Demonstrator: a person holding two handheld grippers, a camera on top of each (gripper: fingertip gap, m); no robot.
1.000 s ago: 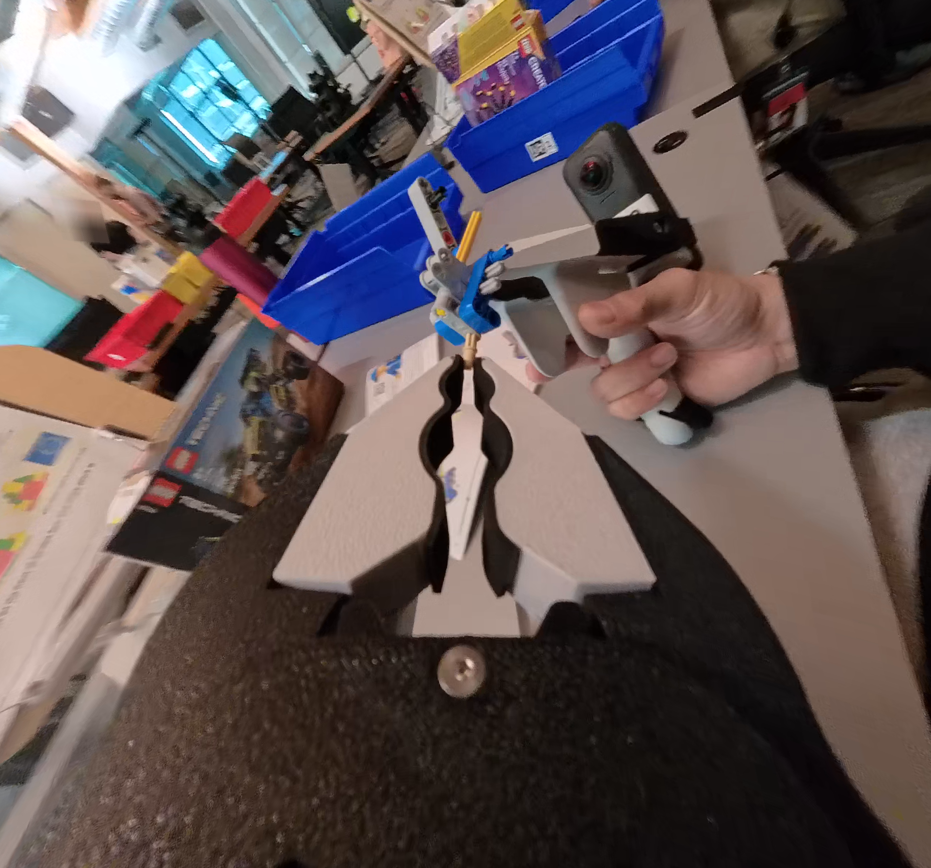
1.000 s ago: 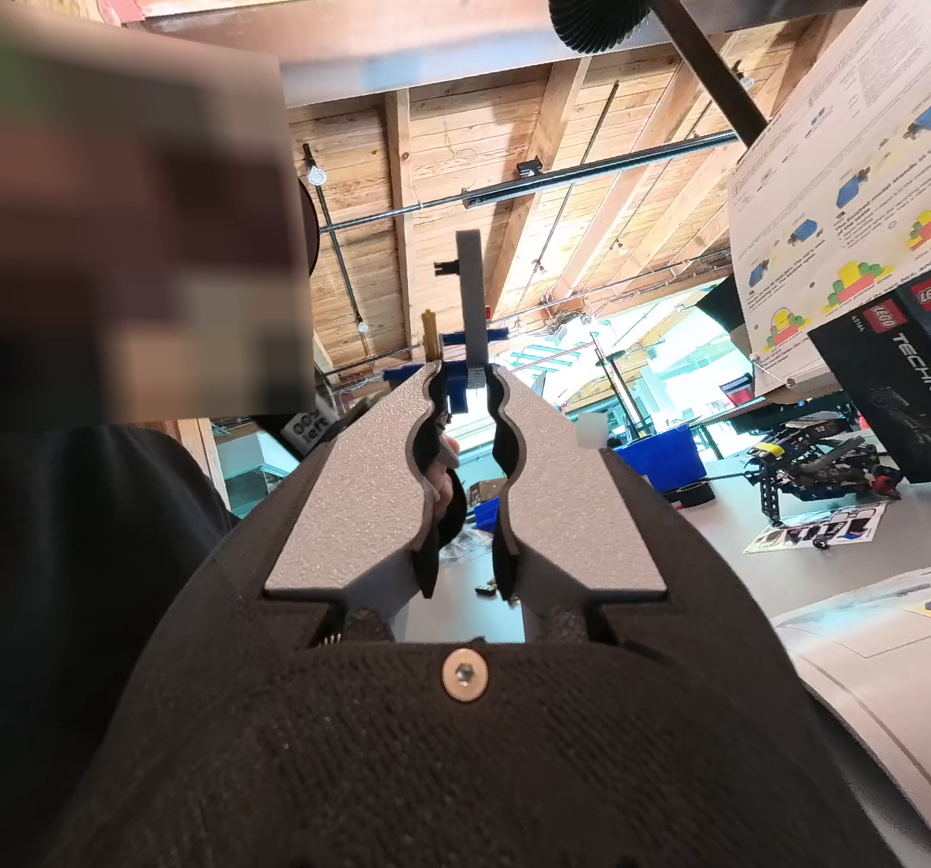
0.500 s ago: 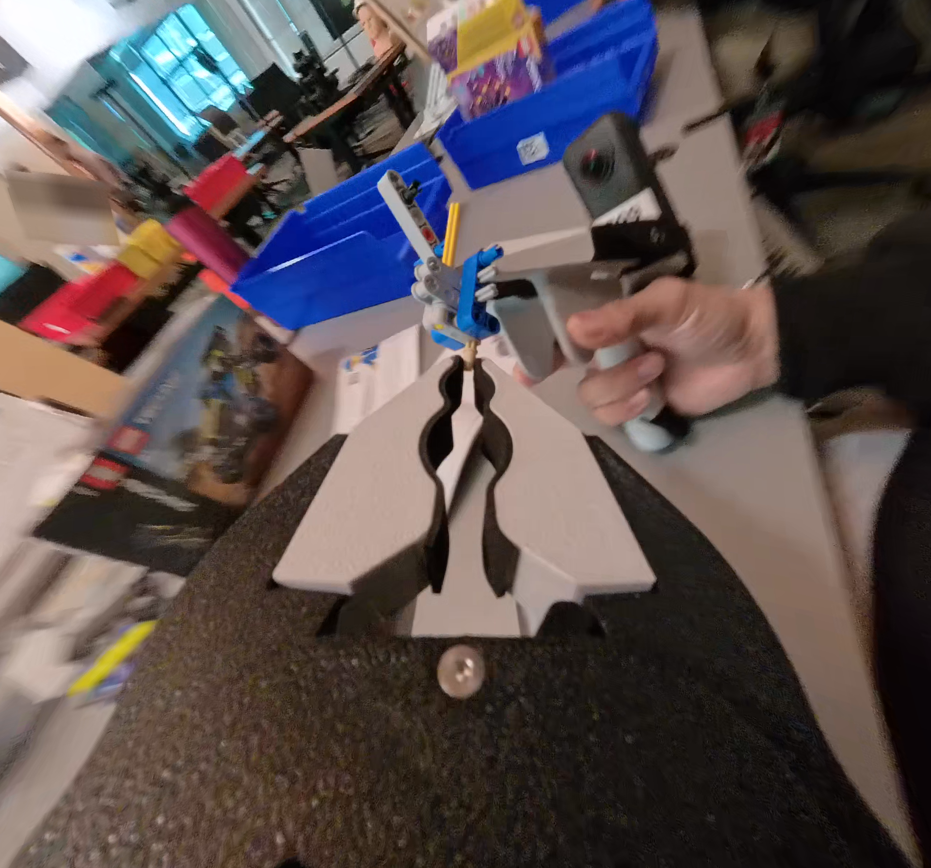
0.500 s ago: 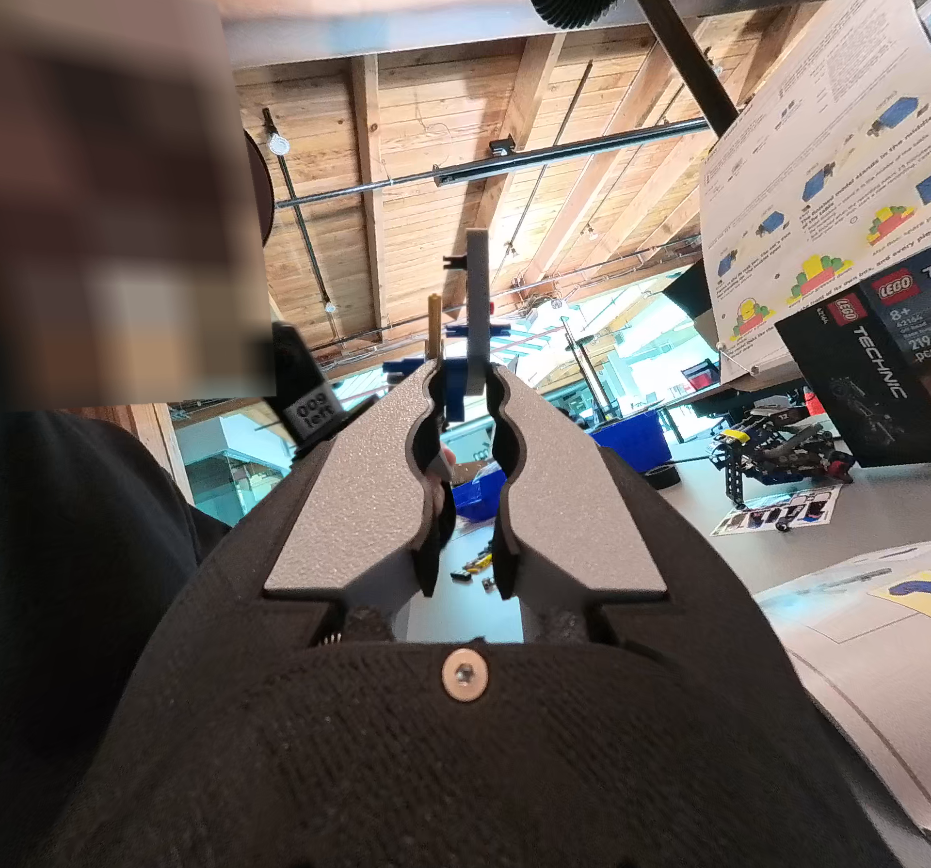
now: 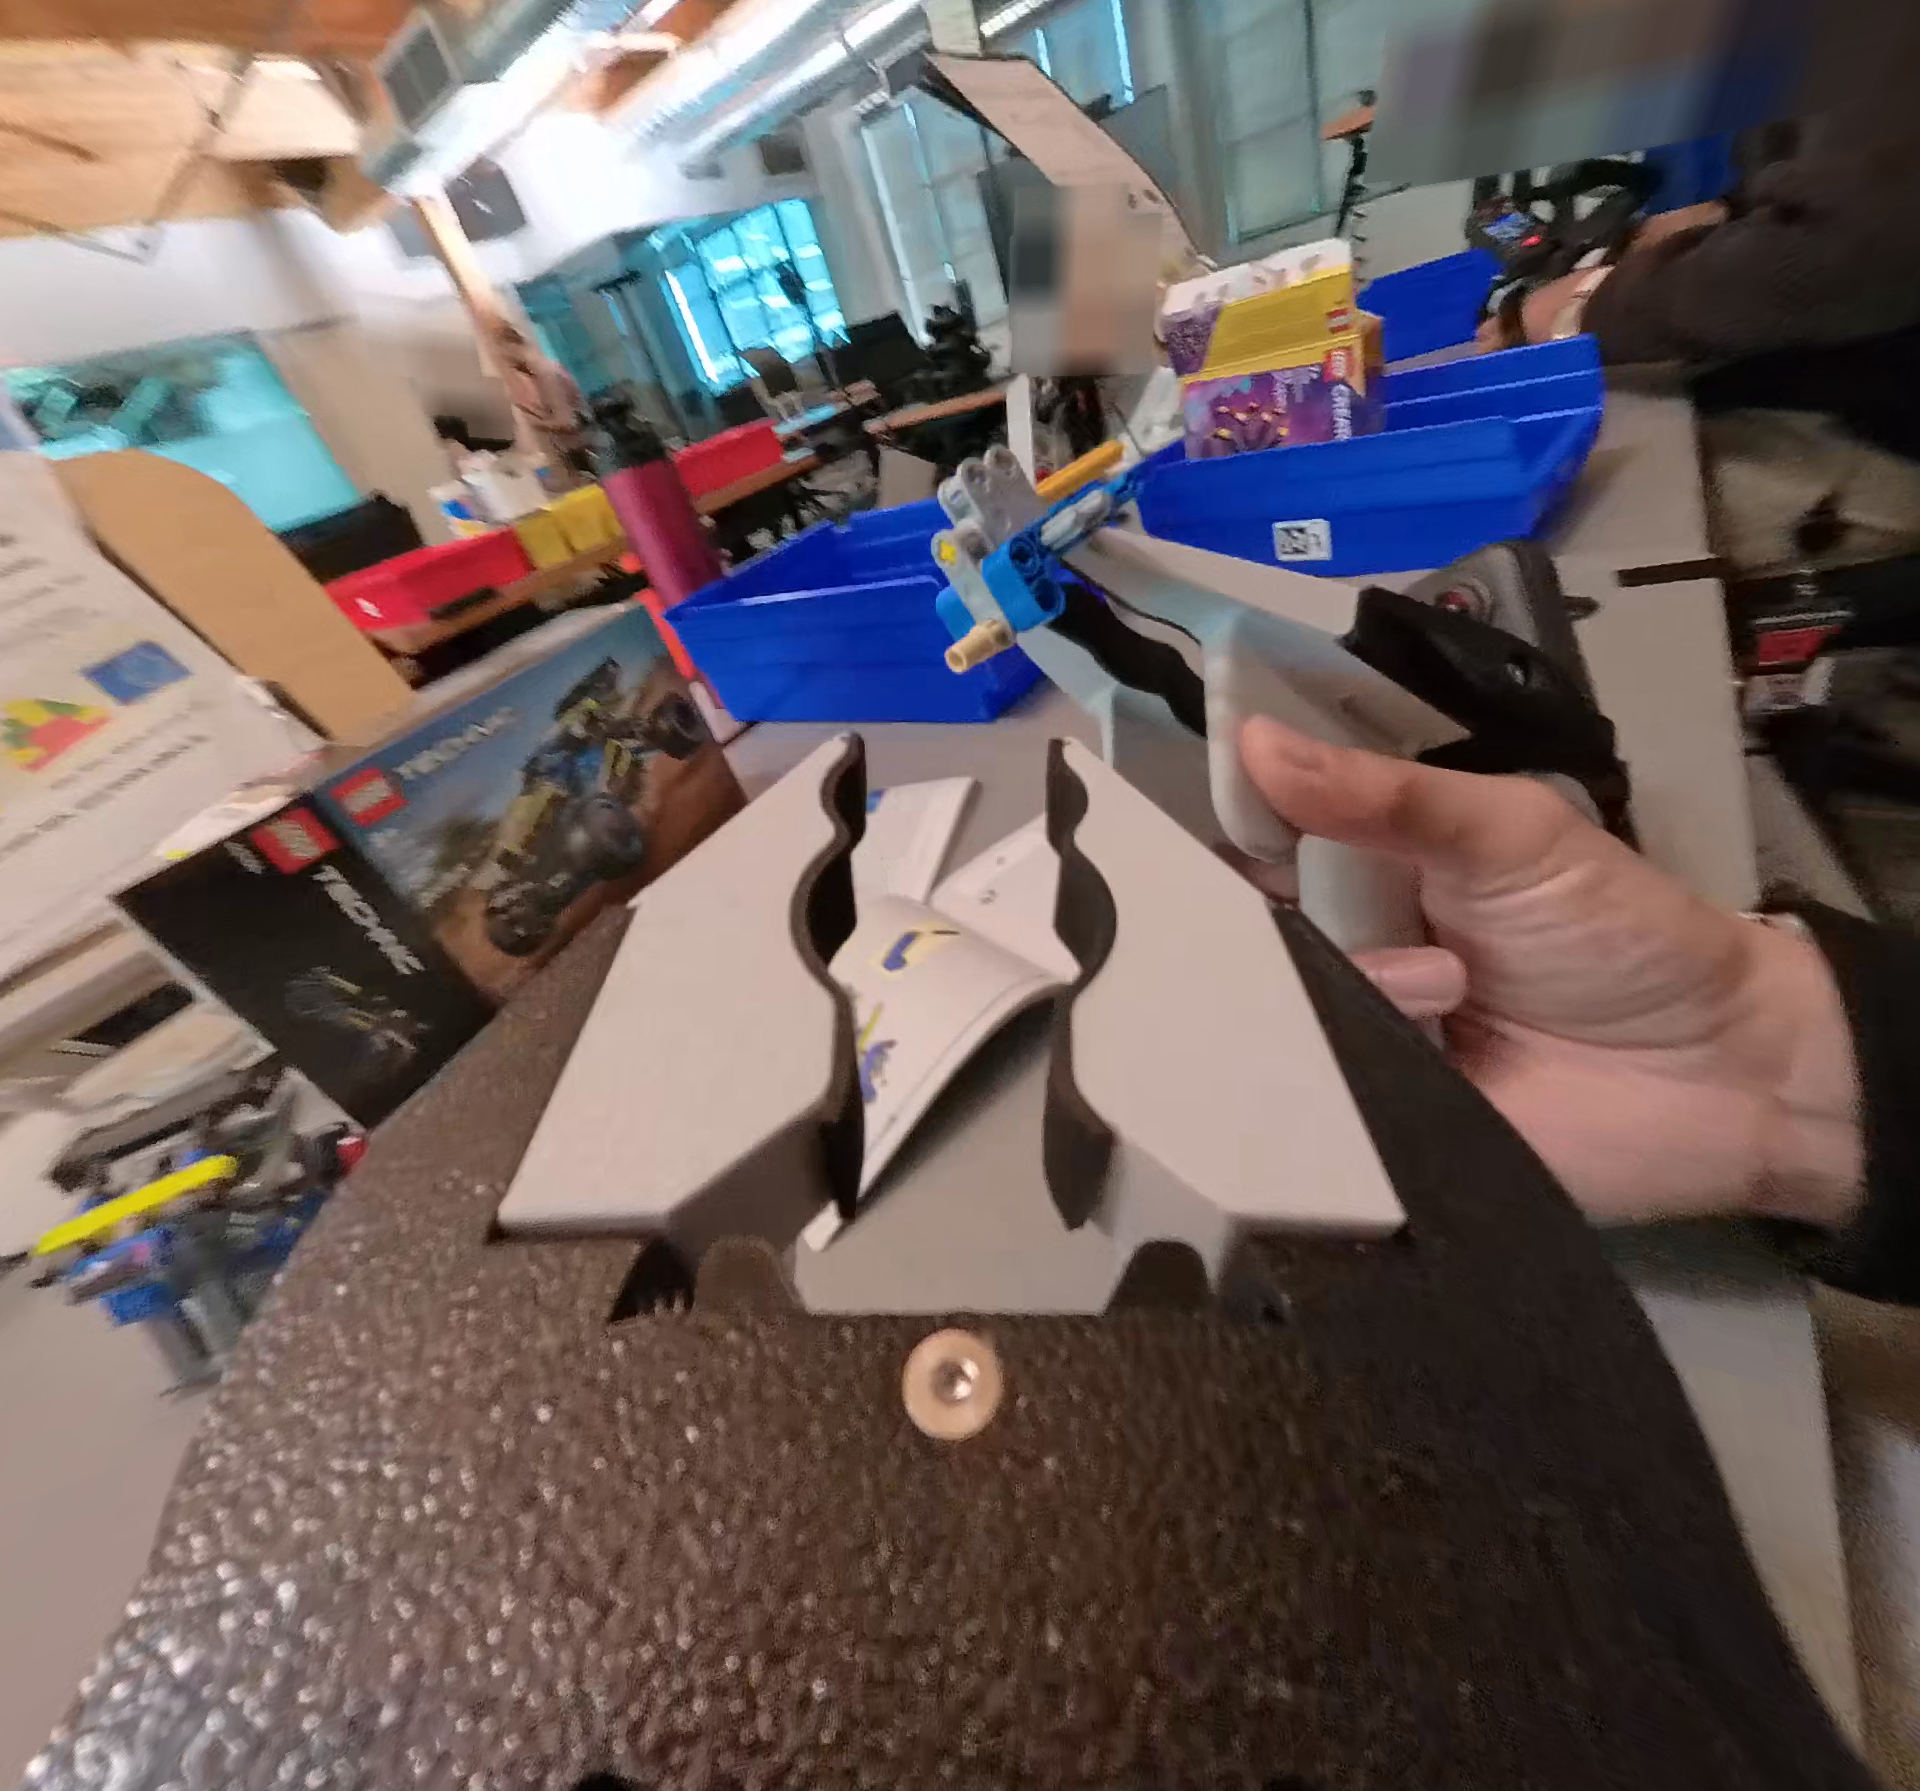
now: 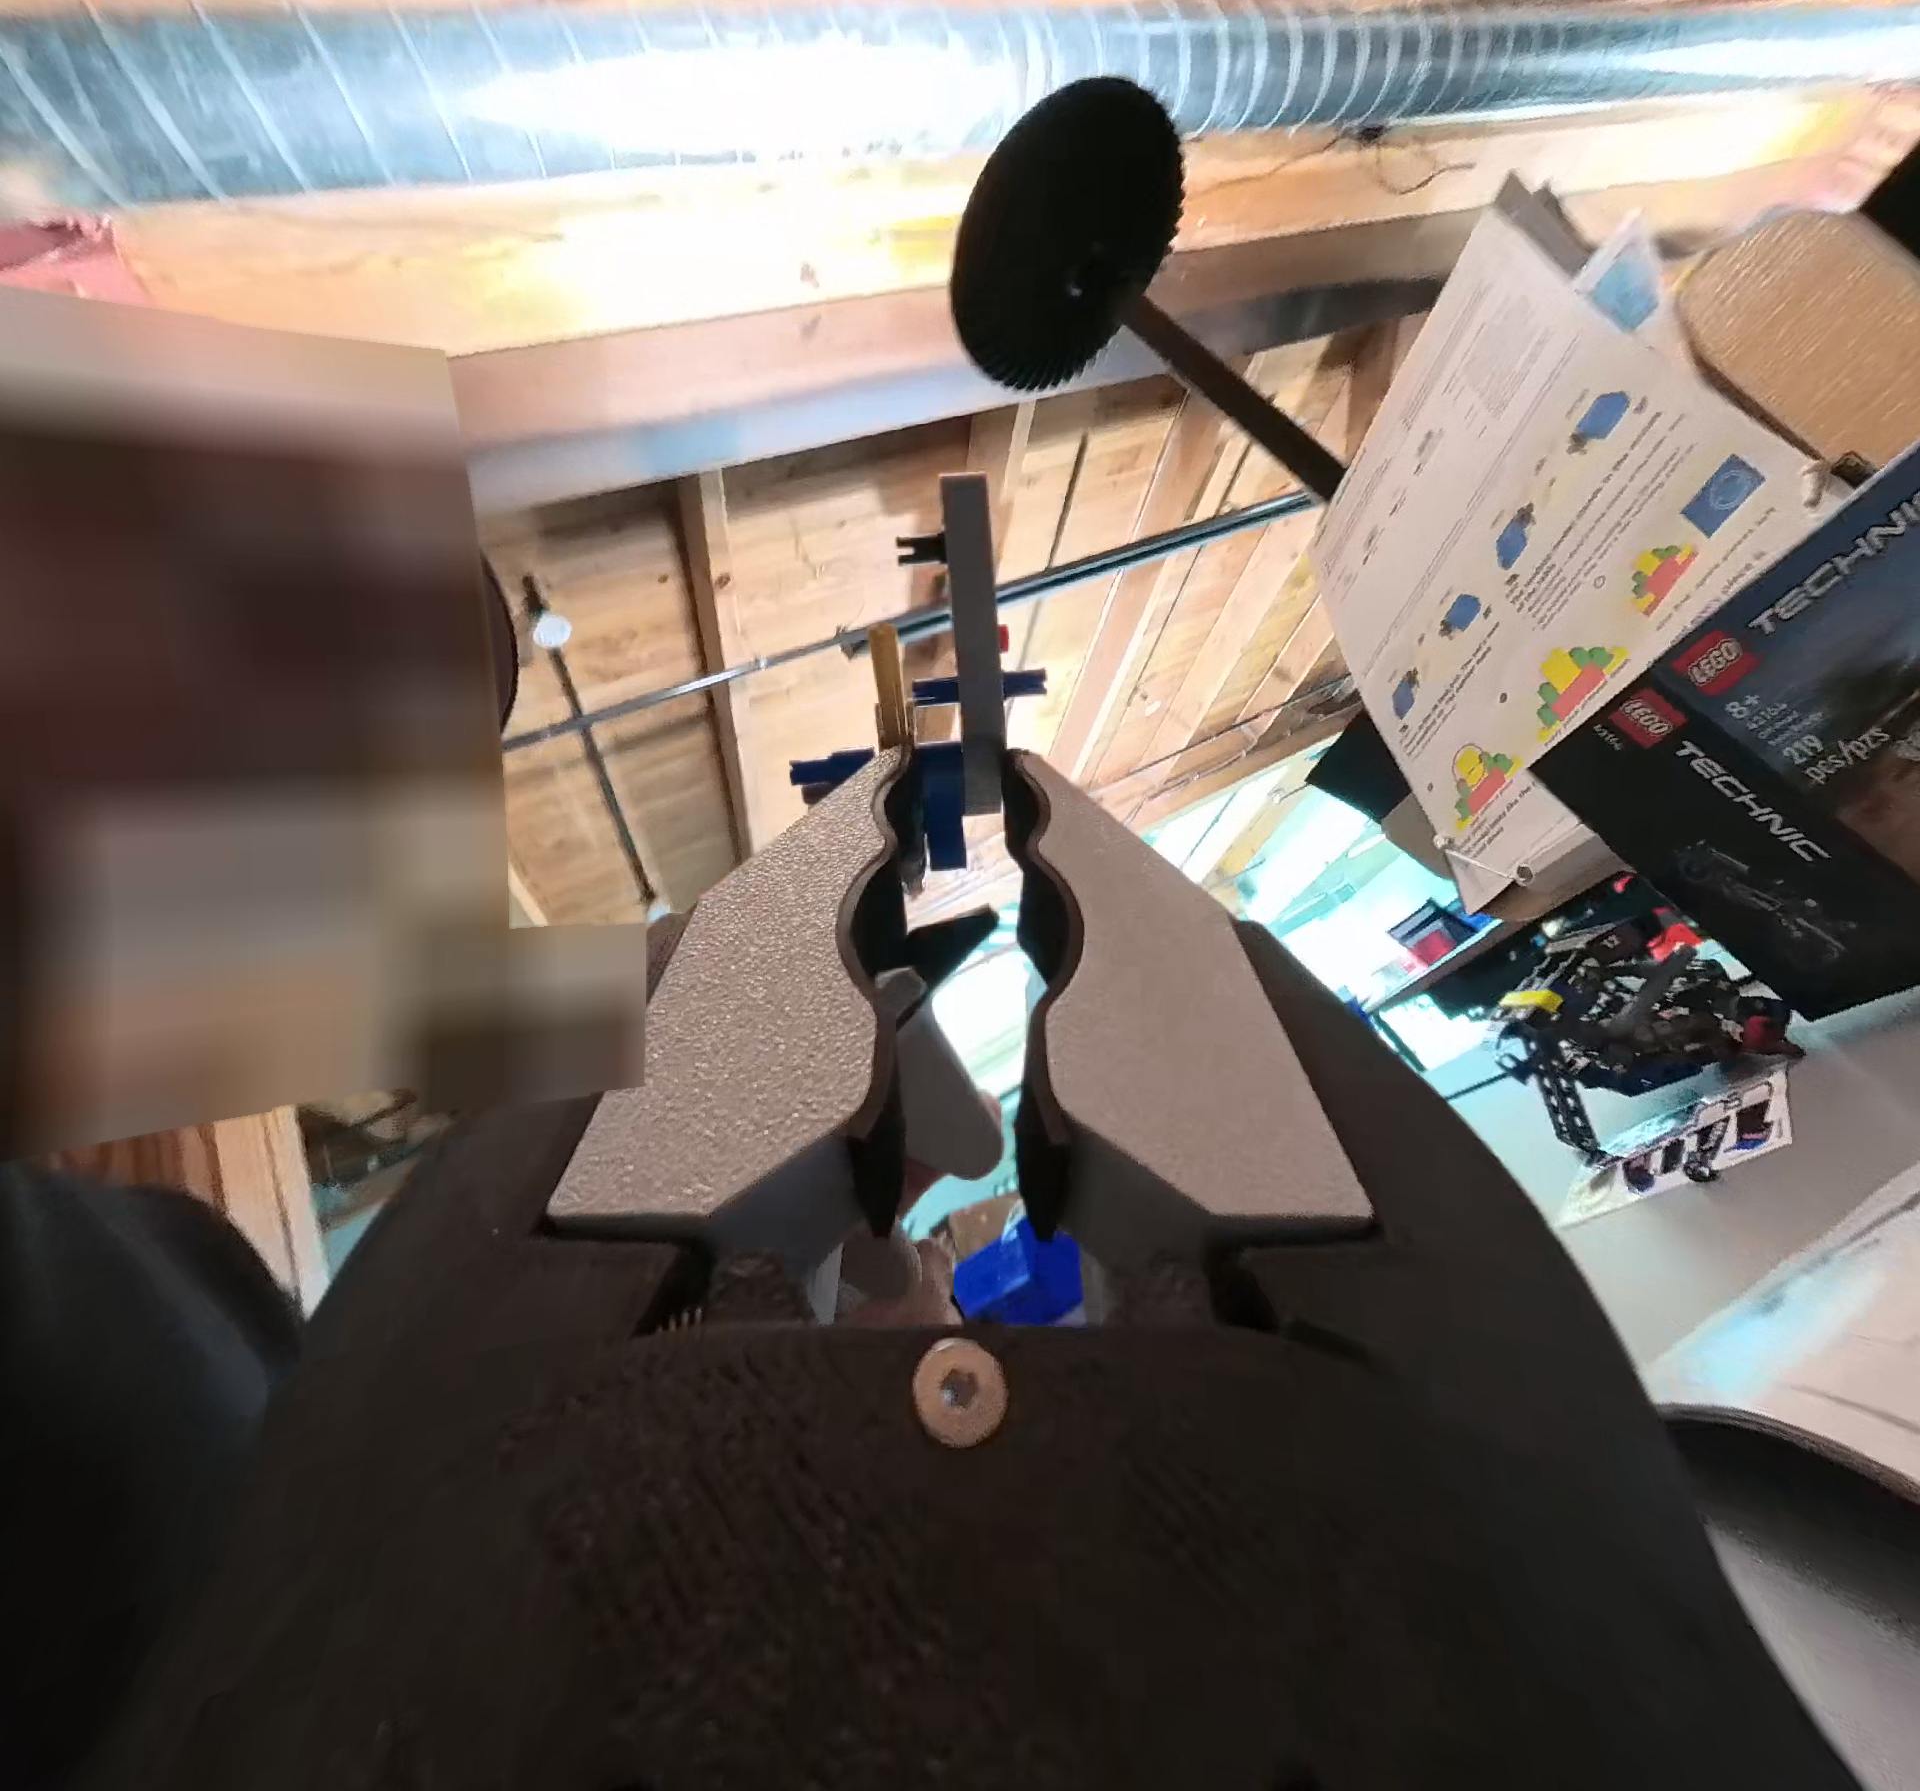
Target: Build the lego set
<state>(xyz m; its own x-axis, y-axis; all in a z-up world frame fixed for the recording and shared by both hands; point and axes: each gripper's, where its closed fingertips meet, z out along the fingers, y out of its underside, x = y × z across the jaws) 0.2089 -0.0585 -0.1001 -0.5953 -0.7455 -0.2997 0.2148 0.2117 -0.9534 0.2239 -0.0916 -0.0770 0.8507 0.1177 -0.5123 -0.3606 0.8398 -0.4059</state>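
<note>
In the left wrist view, the left tongs [image 5: 954,765] stand released, the two grey fingers [image 5: 727,993] well apart with nothing between them. Through the gap lies a curled instruction sheet [image 5: 935,972] on the grey tabletop [image 5: 1662,806]. Ahead and to the right, a hand [image 5: 1558,962] holds the right tongs [image 5: 1023,598], which are clenched on a small lego assembly [image 5: 987,546] of grey, blue and tan parts, held up in the air ahead of the left tips. Beyond it sit blue bins [image 5: 852,629], one holding a purple and yellow box [image 5: 1278,370]. To the left lies a dark lego set box [image 5: 416,868], with a cardboard box [image 5: 197,578] behind it. The room beyond is an open workspace with large windows [image 5: 748,287], silver ceiling ducts [image 5: 727,27] and red and yellow bins [image 5: 499,557]; much of it is blurred.

In the right wrist view, the right tongs [image 6: 954,775] point upward, gripping the lego assembly [image 6: 971,661] at their tips; its grey beam rises straight above them, with a tan axle just to its left. Overhead are wooden beams [image 6: 727,339] and a silver duct [image 6: 623,79]. To the upper right hangs a black disc on a rod [image 6: 1070,235]. To the right stand an instruction sheet [image 6: 1538,578], the lego set box [image 6: 1787,765] and a partly built dark model [image 6: 1621,1024] on the tabletop [image 6: 1818,1170].
</note>
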